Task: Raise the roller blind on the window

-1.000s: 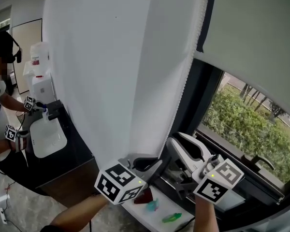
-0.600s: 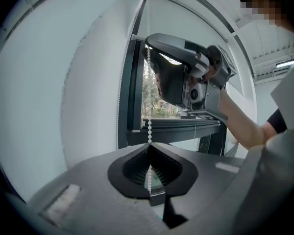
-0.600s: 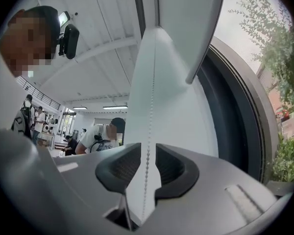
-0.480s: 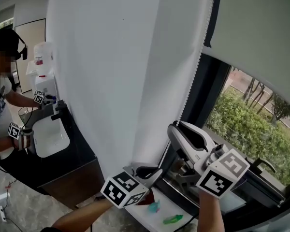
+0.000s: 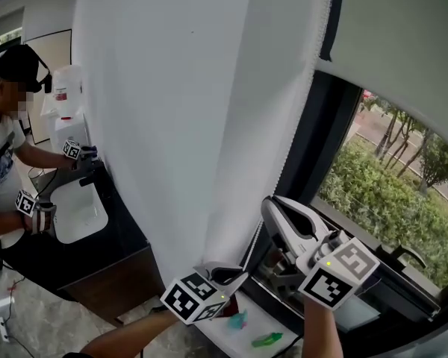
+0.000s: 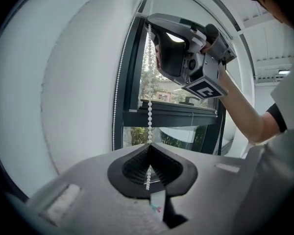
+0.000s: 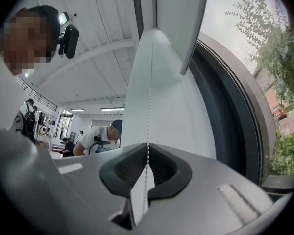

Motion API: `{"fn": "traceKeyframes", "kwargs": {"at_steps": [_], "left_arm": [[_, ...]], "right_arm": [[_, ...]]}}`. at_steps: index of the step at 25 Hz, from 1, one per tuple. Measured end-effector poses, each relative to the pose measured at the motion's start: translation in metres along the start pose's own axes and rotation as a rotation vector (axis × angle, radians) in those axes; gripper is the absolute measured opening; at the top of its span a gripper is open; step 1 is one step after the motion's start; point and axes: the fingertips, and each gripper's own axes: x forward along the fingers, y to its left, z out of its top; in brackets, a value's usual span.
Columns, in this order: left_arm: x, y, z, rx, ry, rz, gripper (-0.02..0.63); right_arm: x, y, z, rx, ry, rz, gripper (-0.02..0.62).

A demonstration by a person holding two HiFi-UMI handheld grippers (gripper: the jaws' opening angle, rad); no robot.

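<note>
The grey roller blind (image 5: 392,36) covers the upper part of the window (image 5: 392,200). Its white bead chain (image 5: 287,133) hangs down the edge of the white wall. My left gripper (image 5: 237,277) is low in the head view and points up. In the left gripper view it (image 6: 148,145) is shut on the bead chain (image 6: 149,111). My right gripper (image 5: 270,209) sits just above and right of it, and shows up the chain as the right gripper (image 6: 159,58) in the left gripper view. In its own view it (image 7: 147,147) is shut on the chain (image 7: 148,106).
A dark window frame (image 5: 332,148) stands right of the chain, with a handle (image 5: 403,253) on the lower rail. Below my grippers a white ledge (image 5: 216,327) carries small red, blue and green things. At the left a person (image 5: 7,148) works at a black counter (image 5: 104,237) with a white sink (image 5: 75,211).
My left gripper has sunk a little in the head view. The right gripper has hardly moved. The person at the sink has shifted their hands.
</note>
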Motion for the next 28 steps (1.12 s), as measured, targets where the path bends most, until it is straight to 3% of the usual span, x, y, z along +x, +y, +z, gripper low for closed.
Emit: {"fn": "traceKeyframes", "kwargs": {"at_steps": [8, 15, 17, 23, 25, 28], "left_arm": [[-0.001, 0.002, -0.001, -0.003, -0.007, 0.009, 0.012], [-0.016, 0.009, 0.004, -0.035, -0.055, -0.002, 0.032], [-0.024, 0.001, 0.021, -0.045, -0.106, -0.027, 0.098], [-0.064, -0.008, 0.11, -0.033, -0.337, -0.029, 0.104], [-0.07, -0.008, 0.132, 0.003, -0.366, -0.008, 0.104], [-0.067, -0.01, 0.144, 0.078, -0.336, 0.018, 0.105]], "right_arm": [[0.006, 0.003, -0.002, -0.039, 0.034, -0.003, 0.012], [-0.003, 0.002, 0.001, -0.022, -0.032, -0.027, 0.008], [-0.004, 0.001, -0.005, -0.035, -0.019, -0.034, 0.008], [-0.012, -0.007, -0.042, -0.001, 0.036, -0.055, 0.008], [-0.015, -0.006, -0.053, 0.009, 0.05, -0.056, 0.008], [-0.02, -0.008, -0.064, 0.028, 0.056, -0.072, 0.008]]}}
